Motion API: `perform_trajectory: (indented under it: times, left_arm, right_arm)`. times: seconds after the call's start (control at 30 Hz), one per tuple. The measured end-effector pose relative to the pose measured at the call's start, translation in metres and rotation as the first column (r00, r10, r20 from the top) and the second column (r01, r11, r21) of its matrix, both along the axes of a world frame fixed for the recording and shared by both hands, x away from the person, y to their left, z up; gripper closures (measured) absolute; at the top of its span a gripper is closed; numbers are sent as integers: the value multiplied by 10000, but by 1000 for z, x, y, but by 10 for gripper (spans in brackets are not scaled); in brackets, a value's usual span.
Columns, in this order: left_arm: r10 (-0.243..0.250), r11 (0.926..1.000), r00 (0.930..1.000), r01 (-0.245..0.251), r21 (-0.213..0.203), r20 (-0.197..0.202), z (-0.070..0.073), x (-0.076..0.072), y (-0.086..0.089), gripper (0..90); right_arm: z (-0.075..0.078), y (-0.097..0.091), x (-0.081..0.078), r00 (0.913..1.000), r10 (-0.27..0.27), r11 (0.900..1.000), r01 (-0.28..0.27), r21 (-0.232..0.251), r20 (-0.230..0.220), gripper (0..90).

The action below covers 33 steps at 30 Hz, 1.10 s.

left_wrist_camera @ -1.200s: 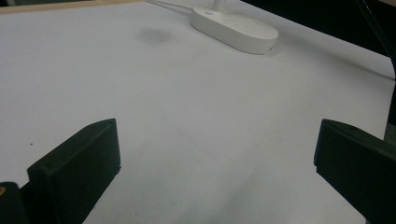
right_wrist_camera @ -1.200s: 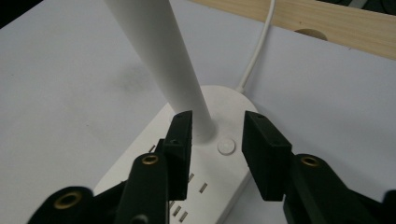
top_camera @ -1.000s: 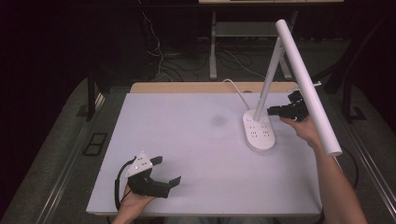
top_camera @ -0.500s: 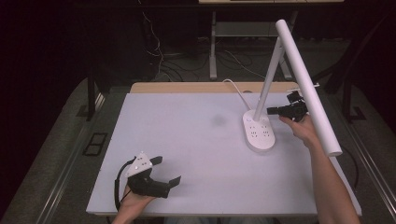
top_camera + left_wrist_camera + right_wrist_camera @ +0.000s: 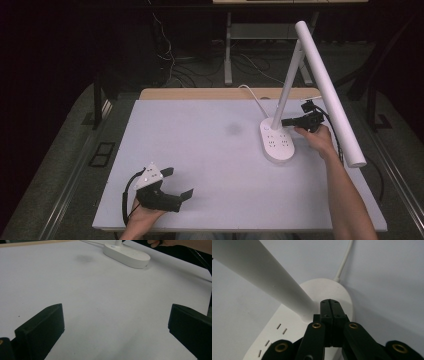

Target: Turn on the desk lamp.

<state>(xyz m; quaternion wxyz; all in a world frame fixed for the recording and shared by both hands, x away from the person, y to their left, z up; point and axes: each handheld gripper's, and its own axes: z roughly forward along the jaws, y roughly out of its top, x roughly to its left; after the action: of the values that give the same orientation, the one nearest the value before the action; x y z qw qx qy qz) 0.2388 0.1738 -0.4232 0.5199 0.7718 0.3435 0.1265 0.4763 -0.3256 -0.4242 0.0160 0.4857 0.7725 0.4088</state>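
Observation:
A white desk lamp stands at the right of the white table [image 5: 210, 150]. Its oval base [image 5: 277, 142] has socket slots, and a slanted stem [image 5: 287, 82] carries a long tube head [image 5: 327, 90]. My right gripper [image 5: 285, 121] is shut with nothing between its jaws. In the right gripper view its tip [image 5: 330, 305] is just over the base [image 5: 324, 288], right beside the foot of the stem [image 5: 262, 267]; I cannot tell if it touches. My left gripper [image 5: 178, 183] rests open at the table's front left. In its own view the wide-apart fingers [image 5: 40, 330] frame bare table, with the lamp base [image 5: 127, 256] far off.
The lamp's white cable [image 5: 252, 95] runs from the base to the table's back edge, where a wooden strip [image 5: 220, 93] shows. A faint dark smudge [image 5: 232, 129] marks the table left of the base. The lamp head overhangs the person's right forearm [image 5: 345, 190].

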Motion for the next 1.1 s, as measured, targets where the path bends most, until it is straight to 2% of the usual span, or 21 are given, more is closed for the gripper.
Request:
perform_trajectory:
  times: [0.2,0.33,0.57,0.73,0.83,0.93,1.07,1.1]
  left_arm:
    - [8,10000,10000,-8,-1,-4,0,0,0,0]
    - [5,10000,10000,-5,-24,15,0,0,0,0]
    - [-31,10000,10000,31,43,31,0,-2,-1,0]
    - [-31,10000,10000,31,26,12,0,-2,0,0]
    - [-59,10000,10000,59,30,42,0,-3,-1,0]
    - [-74,10000,10000,74,37,3,0,-3,-1,0]
    - [-76,10000,10000,76,38,-3,0,-1,-2,0]
    - [-79,10000,10000,79,37,-1,0,-1,-2,0]
  right_arm:
    - [-3,3,1,10000,27,10000,-27,68,-52,898]
    - [-2,5,0,10000,45,9997,-44,-229,45,899]
    - [-2,8,-1,9999,34,9994,-30,-333,106,900]
    - [-1,11,-3,9998,-1,9979,15,-655,211,900]
    - [-2,10,-4,9997,-47,9984,61,-564,249,900]
    - [-3,7,-4,9998,-175,9996,176,-239,45,899]
    - [-4,6,-4,9993,-359,9992,359,147,32,897]
    - [-4,6,-4,9994,-334,9994,333,100,46,897]
